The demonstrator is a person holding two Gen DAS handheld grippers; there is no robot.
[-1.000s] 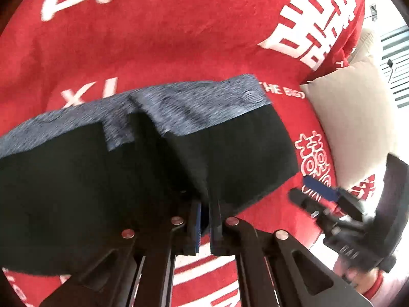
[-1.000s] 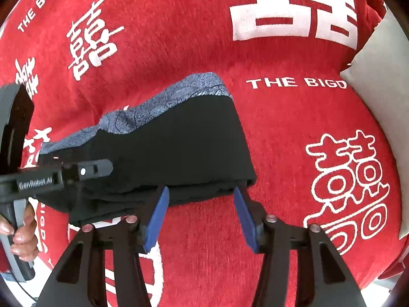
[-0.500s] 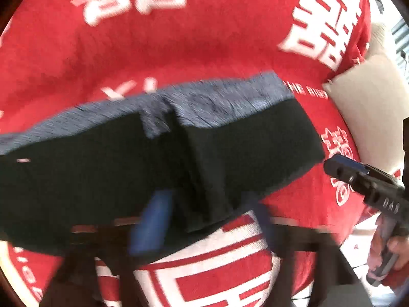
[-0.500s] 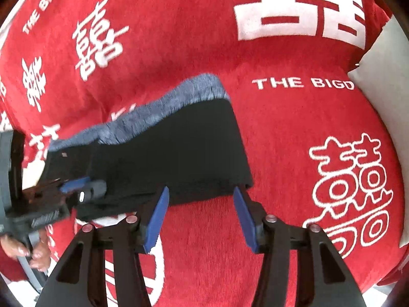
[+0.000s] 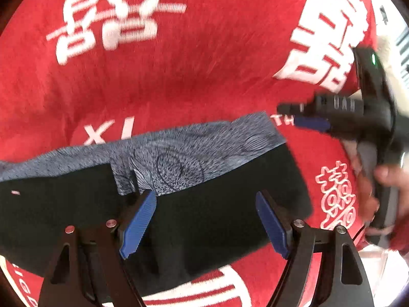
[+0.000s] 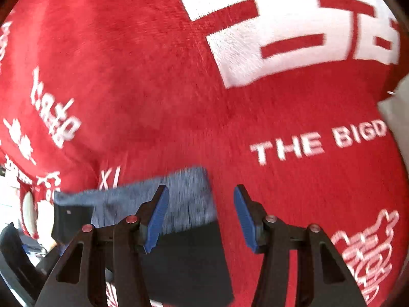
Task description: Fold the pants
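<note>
Both tools, left tool and right tool, I see released; the folded pants lie long side left-to-right, grey band away from me.

Both cameras sit on the grippers and look steeply down along their fingers, close above the red blanket. The left wrist view faces the folded pants, its fingers framing the bottom edge. The right wrist view faces the pants' right end. Both views share the pants, the white "XI" print and the surrounding blanket.
</note>
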